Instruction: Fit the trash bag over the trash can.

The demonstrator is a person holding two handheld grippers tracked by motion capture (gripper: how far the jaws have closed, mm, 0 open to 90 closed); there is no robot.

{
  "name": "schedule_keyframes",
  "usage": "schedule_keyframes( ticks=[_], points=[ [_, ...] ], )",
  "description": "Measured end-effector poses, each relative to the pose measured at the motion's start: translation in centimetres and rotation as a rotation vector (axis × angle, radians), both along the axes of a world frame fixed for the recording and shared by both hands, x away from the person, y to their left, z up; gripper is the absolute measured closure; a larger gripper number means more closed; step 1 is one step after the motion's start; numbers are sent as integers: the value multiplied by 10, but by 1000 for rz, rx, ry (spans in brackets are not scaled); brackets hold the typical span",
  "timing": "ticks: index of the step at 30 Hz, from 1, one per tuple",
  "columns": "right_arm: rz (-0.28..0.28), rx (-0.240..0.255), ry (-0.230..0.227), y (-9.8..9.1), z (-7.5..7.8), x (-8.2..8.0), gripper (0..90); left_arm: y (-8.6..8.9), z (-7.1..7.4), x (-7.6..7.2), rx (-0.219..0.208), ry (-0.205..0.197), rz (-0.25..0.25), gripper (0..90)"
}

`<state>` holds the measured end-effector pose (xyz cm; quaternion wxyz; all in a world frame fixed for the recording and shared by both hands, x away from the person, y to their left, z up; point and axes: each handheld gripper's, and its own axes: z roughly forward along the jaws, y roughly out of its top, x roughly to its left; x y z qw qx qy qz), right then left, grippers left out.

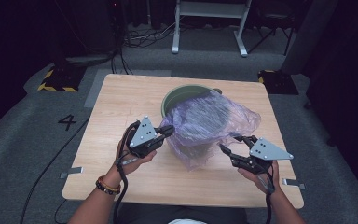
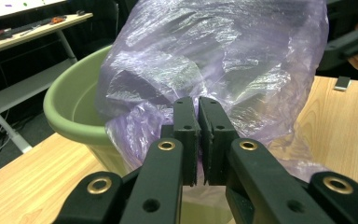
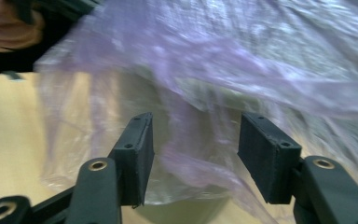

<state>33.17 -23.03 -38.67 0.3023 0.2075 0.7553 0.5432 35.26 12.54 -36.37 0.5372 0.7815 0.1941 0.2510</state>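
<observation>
Looking down from the high view, the person is working a thin purple plastic bag (image 1: 207,126) over a green bucket (image 1: 177,95) that is standing near the middle of the wooden table (image 1: 121,102); the bag is covering the near and right part of the rim and billowing above it, while the far left arc of the rim is showing bare, so the lining looks roughly half done. The left gripper (image 1: 168,131) is sitting at the bag's left edge, and the right gripper (image 1: 235,144) is hovering just beside the bag's lower right folds. In the left gripper view, the left gripper (image 2: 198,105) is pinching a fold of the bag (image 2: 214,60), its jaws pressed together with only film between them, and the bucket (image 2: 70,116) is showing its uncovered rim to the left. In the right gripper view, which is blurred, the right gripper (image 3: 195,135) is standing spread wide, with loose film of the bag (image 3: 242,60) hanging between and beyond the jaws but not gripped. Judging from this, what is left is taking hold on the right side, spreading the mouth, and drawing it over the remaining rim.
</observation>
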Motion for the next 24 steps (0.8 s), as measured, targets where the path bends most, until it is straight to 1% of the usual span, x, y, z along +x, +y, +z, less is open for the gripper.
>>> schedule_keyframes(
  ticks=[1,2,3,4,5,6,8,9,10,11,12,13,14,16,17,18,20,21,22,23,24],
  points=[
    [0,9,0,0,-1,1,450,0,-1,0,5,-5,3,832],
    [-4,11,0,0,-2,3,456,2,-5,0,13,0,1,824],
    [-4,11,0,0,-2,3,456,2,-5,0,13,0,1,824],
    [-27,-11,-17,3,-5,5,478,2,-9,0,33,0,2,815],
    [-29,-15,-20,4,-6,6,514,2,-11,0,43,4,3,809],
    [-29,-15,-20,4,-6,6,514,2,-11,0,43,4,3,806],
    [-41,-34,-38,5,-7,7,577,2,-16,1,64,10,19,802],
    [-50,-39,-46,5,-9,10,659,3,-20,4,72,21,37,789],
    [-50,-39,-46,5,-9,10,659,3,-20,4,72,21,37,772],
    [-52,-46,-52,6,-9,11,701,3,-23,6,81,30,49,772],
    [-56,-60,-68,7,-9,12,781,3,-23,7,79,39,62,690],
    [-53,-73,-78,8,-9,12,820,3,-24,7,66,43,61,581],
    [-45,-75,-74,9,-8,14,869,5,-22,4,46,40,42,411],
    [-41,-75,-80,10,-7,14,892,8,-20,-4,33,3,13,268],
    [-41,-75,-80,10,-7,14,892,8,-20,-4,33,3,13,222],
    [-35,-75,-80,11,-6,14,900,8,-17,-13,39,-24,-11,194],
    [-30,-76,-82,12,-6,14,900,5,-14,-23,56,-42,-41,162],
    [-29,-78,-80,12,-5,14,900,5,-14,-23,56,-42,-41,160],
    [-25,-75,-76,12,-5,14,900,-2,-12,-31,79,-61,-61,157],
    [-21,-73,-75,12,-5,13,900,-2,-12,-31,79,-61,-61,157],
    [-21,-73,-75,12,-5,13,900,-6,-11,-34,100,-76,-60,157]
  ],
)
